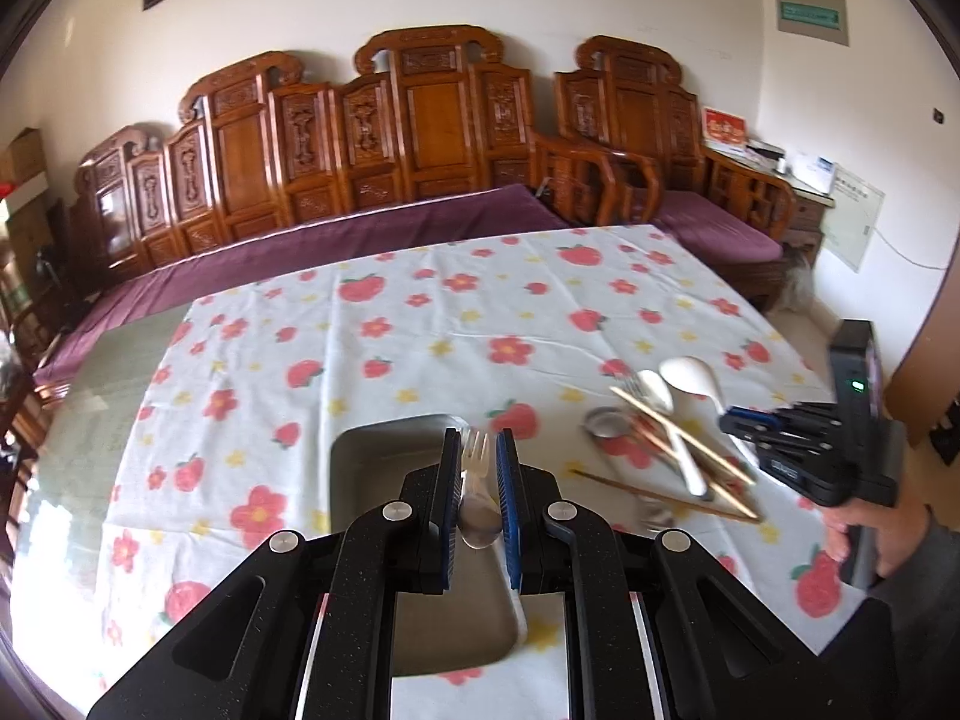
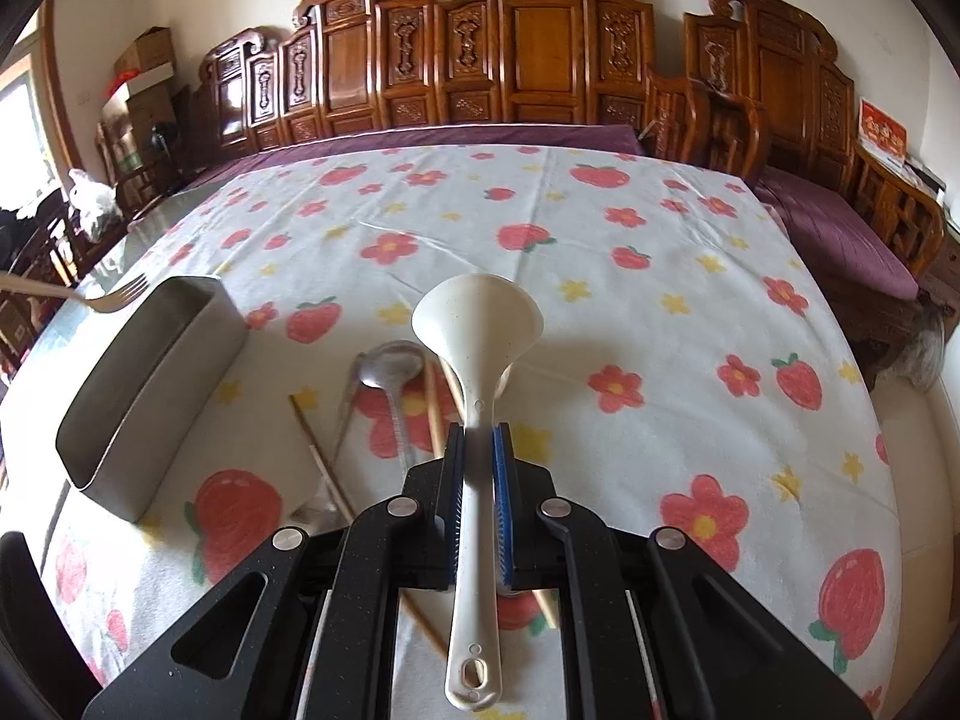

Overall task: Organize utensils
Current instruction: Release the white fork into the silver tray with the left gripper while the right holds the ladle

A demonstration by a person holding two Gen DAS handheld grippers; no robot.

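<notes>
My left tongs (image 1: 478,468) pinch a light fork (image 1: 476,450) above the grey tray (image 1: 384,450). My right tongs (image 2: 478,450) clamp the stiff, slippery white ladle (image 2: 477,324) mid-handle over the worktop (image 2: 600,276), bowl-heavy.

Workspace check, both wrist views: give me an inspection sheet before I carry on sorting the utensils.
Surface: table under a floral tablecloth, lightly creased.
Job's things: grey rectangular tray, looks empty; fork held over it; white ladle lifted; metal spoon, chopsticks and a small round metal piece left in a pile on the cloth.
Clutter: nothing seen on the table.
Grippers: left hand-held gripper shut on the fork; right hand-held gripper shut on the ladle's handle.
Cables: a thin cord on the wall at far right; none on the table.
Surroundings: carved wooden bench with purple cushions behind the table; stacked boxes at left.
</notes>
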